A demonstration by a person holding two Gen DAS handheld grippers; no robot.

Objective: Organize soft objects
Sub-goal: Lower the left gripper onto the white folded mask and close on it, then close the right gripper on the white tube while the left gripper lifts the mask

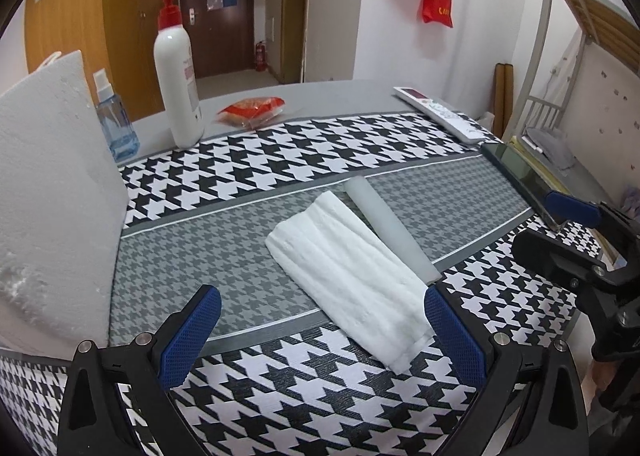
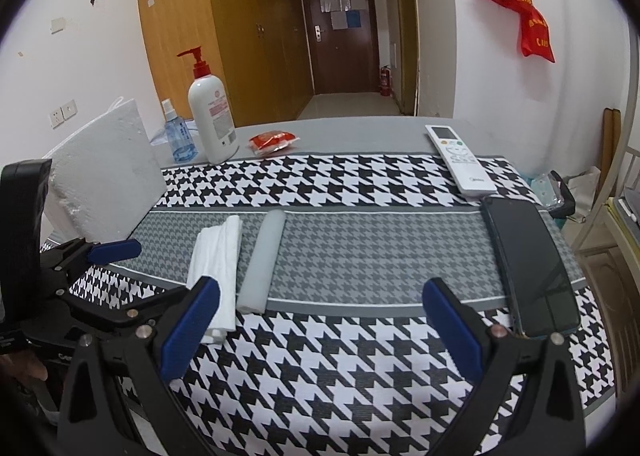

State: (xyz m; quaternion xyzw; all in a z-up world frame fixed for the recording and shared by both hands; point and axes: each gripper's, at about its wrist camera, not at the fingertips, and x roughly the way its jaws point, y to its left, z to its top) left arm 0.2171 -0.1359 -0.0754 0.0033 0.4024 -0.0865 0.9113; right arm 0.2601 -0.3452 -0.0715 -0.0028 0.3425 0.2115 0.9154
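Two bottles (image 2: pixel 210 119), one towel (image 1: pixel 352 276)

Towel (image 1: pixel 348 276) lies left of roll (image 1: pixel 386 228) on mat (image 1: pixel 192 256).

**What you can't really make out here**

The foam board (image 1: pixel 52 191) runs off the left wrist view's edge at 9 o'clock. The right gripper (image 1: pixel 576 211) is half cropped at 3 o'clock. Folded towel (image 2: pixel 216 272): near corner sits behind a blue finger pad (image 2: pixel 192 328). Pump bottle (image 2: pixel 212 115) label text is unreadably small.
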